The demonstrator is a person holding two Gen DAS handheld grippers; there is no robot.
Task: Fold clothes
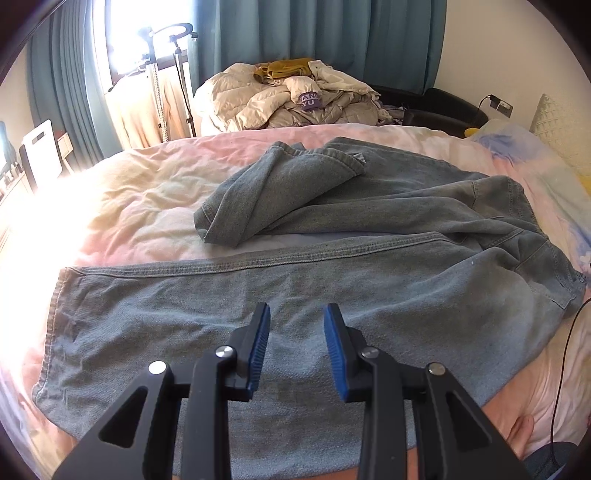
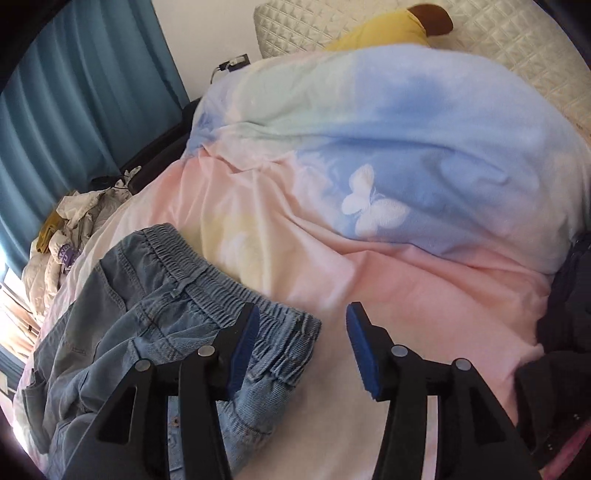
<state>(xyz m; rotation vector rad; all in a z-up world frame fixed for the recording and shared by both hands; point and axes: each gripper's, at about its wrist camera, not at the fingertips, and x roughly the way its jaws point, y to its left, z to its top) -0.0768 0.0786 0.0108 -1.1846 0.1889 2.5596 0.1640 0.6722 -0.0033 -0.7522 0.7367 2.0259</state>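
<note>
While the sun is blasting in through the window [image 1: 122, 40] and washing out the left side of the bed [image 1: 122, 206], you can still see it's covered in a pastel pink, yellow and blue duvet [image 2: 424, 158] with white butterflies [image 2: 373, 208] printed on it. Teal curtains [image 1: 332, 33] hang along the far wall, a ring light on a stand [image 1: 177, 40] sits by the window, and there's a heap of pale quilted jackets and other clothes [image 1: 291, 98] piled beyond the far edge of the bed. The jeans [image 1: 295, 295] are spread across the duvet, near leg lying flat, far leg bunched and folded over itself. Left claw [image 1: 296, 314] hangs over the near leg with its blue pads apart, holding nothing. Right claw [image 2: 303, 317] is spread wide too, empty, with its left finger over the elastic waistband [image 2: 221, 291] and the other one over bare duvet. A quilted headboard [image 2: 517, 55] and something yellow [image 2: 380, 33] sit behind the raised duvet; dark fabric [image 2: 565, 332] crowds the right edge.
</note>
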